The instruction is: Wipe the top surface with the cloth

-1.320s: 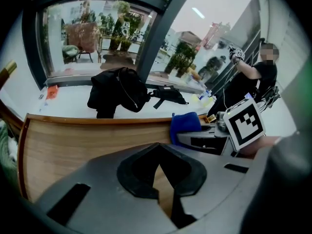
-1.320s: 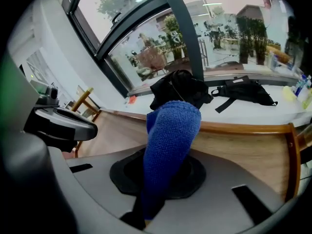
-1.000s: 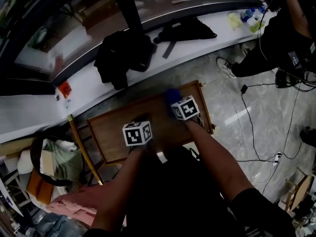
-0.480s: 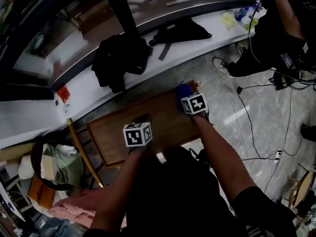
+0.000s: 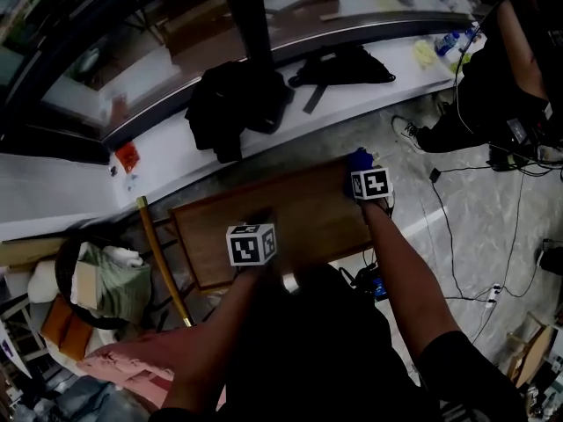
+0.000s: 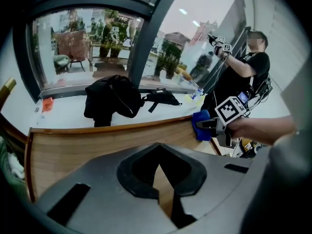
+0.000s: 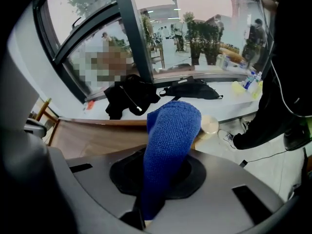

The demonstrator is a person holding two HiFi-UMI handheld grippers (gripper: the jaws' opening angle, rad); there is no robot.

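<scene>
Two tongs over the table (image 5: 290, 209). The left gripper (image 6: 162, 177) is pinched near-closed and empty, at the near edge. The right gripper (image 5: 362, 176) clamps the blue cloth (image 7: 170, 135) at the far right corner. I judge this mid-wipe; next needs a leftward stroke, cloth pressed down. Only the head view shows the whole top; the right gripper view shows the grip.

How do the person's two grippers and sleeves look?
The left gripper and the right gripper have grey bodies, black around the jaws. Each carries a white cube with black square markers. The sleeves are short and dark.
</scene>
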